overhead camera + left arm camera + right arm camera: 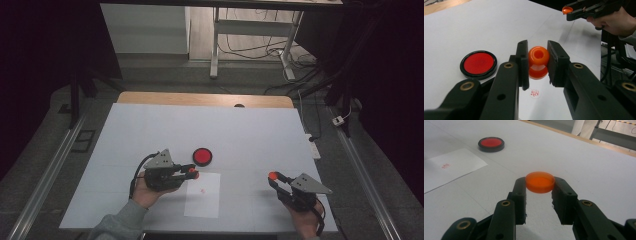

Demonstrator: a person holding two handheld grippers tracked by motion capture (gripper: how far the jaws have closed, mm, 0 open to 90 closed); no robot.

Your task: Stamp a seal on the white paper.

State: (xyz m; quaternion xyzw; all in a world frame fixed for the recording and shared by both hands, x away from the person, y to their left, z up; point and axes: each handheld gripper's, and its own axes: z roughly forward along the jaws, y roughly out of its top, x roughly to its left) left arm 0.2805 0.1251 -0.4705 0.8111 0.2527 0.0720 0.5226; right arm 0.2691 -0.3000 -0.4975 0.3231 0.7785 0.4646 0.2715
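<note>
A: Left gripper (192,173)?
B: Over the top left corner of the paper sheet (202,195), jaws pointing right, clamped on a small orange piece (194,173).
A: Right gripper (274,177)?
B: Near the table's (250,130) right edge, an orange bit (272,175) at its tips.
A: Anything else?
B: Red disc (202,156) with a black rim, just beyond the sheet.

Dim room, grey floor (45,150), white-legged desk frame (250,30) and tangled cables (260,50) beyond the white-topped table (250,125).
</note>
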